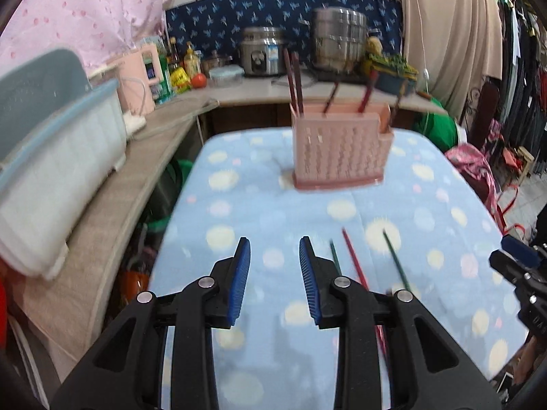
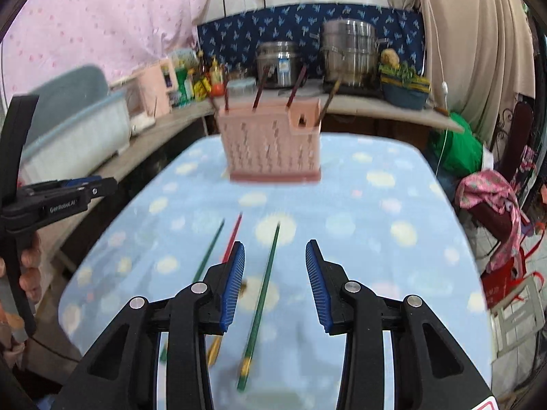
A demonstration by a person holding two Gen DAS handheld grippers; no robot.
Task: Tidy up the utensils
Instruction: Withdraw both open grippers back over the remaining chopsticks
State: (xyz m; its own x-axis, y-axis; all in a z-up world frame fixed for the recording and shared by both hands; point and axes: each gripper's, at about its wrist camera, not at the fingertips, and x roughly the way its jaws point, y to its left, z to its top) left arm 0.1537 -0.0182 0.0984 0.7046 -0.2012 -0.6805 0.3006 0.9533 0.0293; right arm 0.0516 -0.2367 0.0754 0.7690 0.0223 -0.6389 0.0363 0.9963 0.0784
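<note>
Blue-padded left gripper [image 1: 275, 280] hovers parted and empty; loose chopsticks [image 1: 354, 263] lie right of it, before the pink holder [image 1: 338, 150]. Right wrist view: right gripper [image 2: 275, 283] gapes empty over a green chopstick [image 2: 265, 283] on the blue cloth [image 2: 376, 212].

A perforated pink plastic utensil holder [image 1: 338, 148] stands on the tabletop's soft, matt blue spotted fleece cloth [image 1: 427, 205]; far behind gleam shiny steel pots [image 1: 338, 39].

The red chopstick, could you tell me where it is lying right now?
In the right wrist view the red chopstick lies on the blue dotted cloth, between two green chopsticks, nearer than the pink holder.
</note>
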